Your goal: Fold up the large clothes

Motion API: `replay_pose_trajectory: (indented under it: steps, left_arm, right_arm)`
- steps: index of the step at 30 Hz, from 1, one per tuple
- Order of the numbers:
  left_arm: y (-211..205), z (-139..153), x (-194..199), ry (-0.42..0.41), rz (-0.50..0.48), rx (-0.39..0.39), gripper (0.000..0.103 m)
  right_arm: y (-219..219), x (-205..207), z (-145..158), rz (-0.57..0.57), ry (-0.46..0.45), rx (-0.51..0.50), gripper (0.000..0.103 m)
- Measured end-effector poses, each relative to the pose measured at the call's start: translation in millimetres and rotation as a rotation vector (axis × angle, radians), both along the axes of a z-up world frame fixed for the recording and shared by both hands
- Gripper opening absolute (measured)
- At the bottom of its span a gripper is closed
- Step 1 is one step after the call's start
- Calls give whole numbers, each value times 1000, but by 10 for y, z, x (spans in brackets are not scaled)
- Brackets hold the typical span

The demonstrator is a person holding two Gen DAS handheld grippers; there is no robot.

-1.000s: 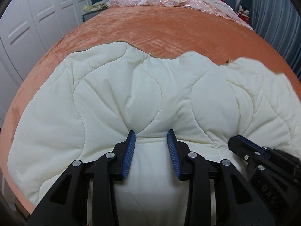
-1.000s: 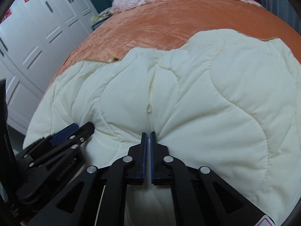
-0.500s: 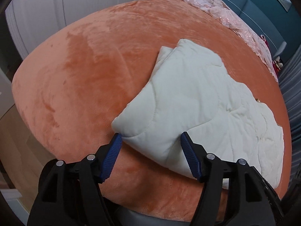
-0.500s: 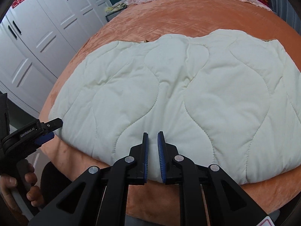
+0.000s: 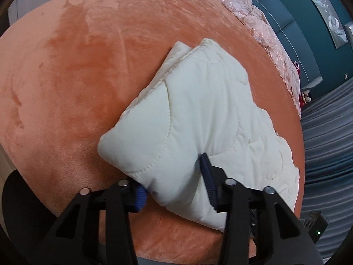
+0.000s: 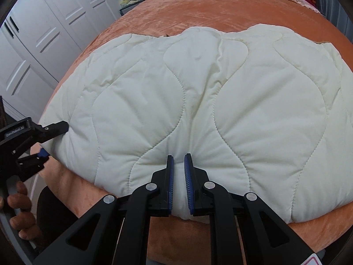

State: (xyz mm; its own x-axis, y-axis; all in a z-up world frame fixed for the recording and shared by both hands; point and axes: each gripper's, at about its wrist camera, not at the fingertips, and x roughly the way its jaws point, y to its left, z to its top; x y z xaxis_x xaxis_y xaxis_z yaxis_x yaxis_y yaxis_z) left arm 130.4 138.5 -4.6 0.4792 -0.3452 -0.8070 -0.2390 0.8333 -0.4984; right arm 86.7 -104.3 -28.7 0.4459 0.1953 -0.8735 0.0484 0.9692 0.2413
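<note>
A cream quilted garment lies folded and spread across the orange bed cover. My right gripper sits at the garment's near edge, its blue pads close together with a pinch of padded fabric bunched between them. My left gripper straddles the garment's thick left corner. Its jaws are closing: one finger dents the top and the other pad meets the edge from below. In the right wrist view the left gripper shows at the far left, clamped over that corner.
Pink lace bedding lies along the bed's head by a teal headboard. White wardrobe doors stand left of the bed and grey curtains hang on the right. A person's hand holds the left gripper's handle.
The left gripper left the garment's middle, swung to its left corner while rolling, opened wide and closed over it. The right gripper let go, drew back to the near edge and pinched it.
</note>
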Motion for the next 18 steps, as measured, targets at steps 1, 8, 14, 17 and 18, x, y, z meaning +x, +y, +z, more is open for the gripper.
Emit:
replay_pose_trajectory:
  steps: [1, 8, 14, 17, 18]
  left_arm:
    - [-21, 99, -27, -27, -18, 12, 26]
    - [-513, 902, -318, -228, -215, 111, 16]
    - [-1169, 1341, -560, -361, -400, 179, 15]
    - [-1531, 1451, -638, -399, -492, 196, 15]
    - [-1668, 1464, -658, -404, -522, 203, 15]
  right_arm:
    - [11, 3, -2, 2, 1, -7, 13]
    - [2, 17, -14, -6, 6, 2, 13]
    - [-251, -77, 194, -22, 3, 100, 12]
    - [-537, -269, 351, -58, -24, 143, 12]
    - [-650, -337, 393, -73, -32, 144, 12]
